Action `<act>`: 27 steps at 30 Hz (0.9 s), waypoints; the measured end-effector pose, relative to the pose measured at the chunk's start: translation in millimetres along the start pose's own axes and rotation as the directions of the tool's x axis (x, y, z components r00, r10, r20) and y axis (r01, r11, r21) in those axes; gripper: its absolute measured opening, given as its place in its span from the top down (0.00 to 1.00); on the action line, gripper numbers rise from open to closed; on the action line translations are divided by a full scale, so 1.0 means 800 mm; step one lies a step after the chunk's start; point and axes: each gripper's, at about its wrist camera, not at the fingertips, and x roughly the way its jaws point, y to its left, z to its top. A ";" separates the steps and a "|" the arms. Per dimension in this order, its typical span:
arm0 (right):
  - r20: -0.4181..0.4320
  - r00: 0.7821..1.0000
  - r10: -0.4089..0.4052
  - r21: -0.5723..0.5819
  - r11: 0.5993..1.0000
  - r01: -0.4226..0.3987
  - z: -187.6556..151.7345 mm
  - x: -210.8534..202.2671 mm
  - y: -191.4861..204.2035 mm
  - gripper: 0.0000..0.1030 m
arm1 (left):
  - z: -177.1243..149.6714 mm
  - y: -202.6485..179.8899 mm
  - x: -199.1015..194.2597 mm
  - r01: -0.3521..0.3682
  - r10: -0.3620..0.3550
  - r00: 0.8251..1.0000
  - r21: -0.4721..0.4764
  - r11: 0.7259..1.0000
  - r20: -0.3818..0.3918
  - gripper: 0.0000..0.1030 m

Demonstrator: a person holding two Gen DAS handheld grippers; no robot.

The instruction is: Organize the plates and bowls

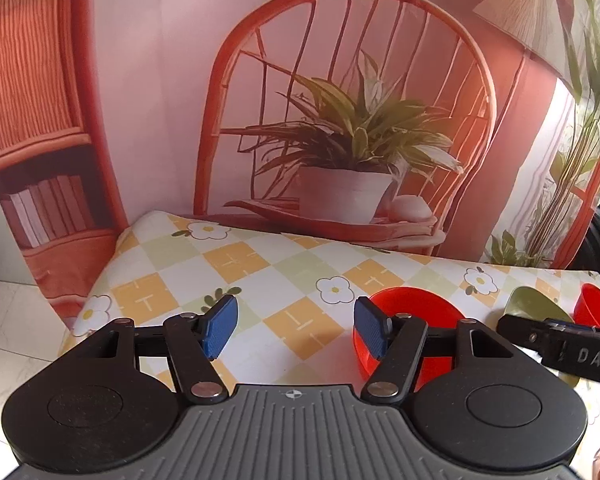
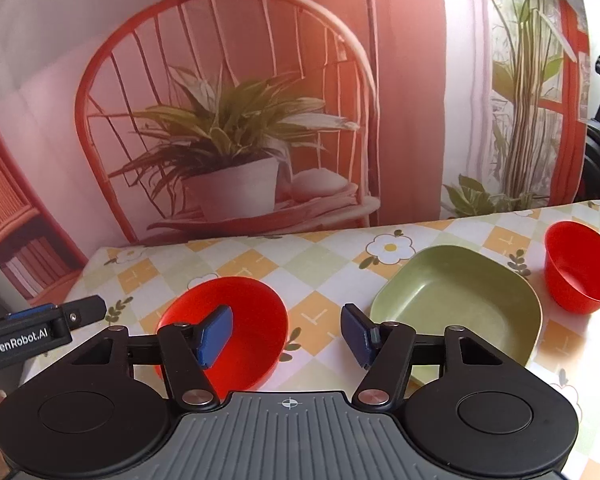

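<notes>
Both hand-held grippers, left and right, hover over the bench with jaws wide and empty. The green plate lies on the checked cloth; a wide red bowl sits left of it, a smaller red bowl just beside its right edge.

You are looking at a checkered tablecloth with white flowers covering the table; behind it a printed backdrop is hanging, showing 1 red chair, a potted plant and a bookshelf.
</notes>
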 end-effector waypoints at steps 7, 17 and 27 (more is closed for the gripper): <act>-0.084 0.996 -0.017 0.024 1.000 0.019 -0.006 0.043 -0.004 0.52 | -0.012 -0.001 0.052 0.044 -0.050 0.994 -0.066 0.997 -0.094 0.35; -0.150 0.988 0.021 0.031 0.999 -0.017 -0.016 0.067 -0.003 0.64 | -0.025 -0.015 0.072 0.066 -0.068 0.987 -0.020 0.998 -0.145 0.49; -0.155 0.986 0.063 0.019 0.998 -0.061 -0.018 0.064 0.004 0.91 | -0.028 -0.023 0.071 0.070 -0.072 0.986 -0.020 0.997 -0.150 0.91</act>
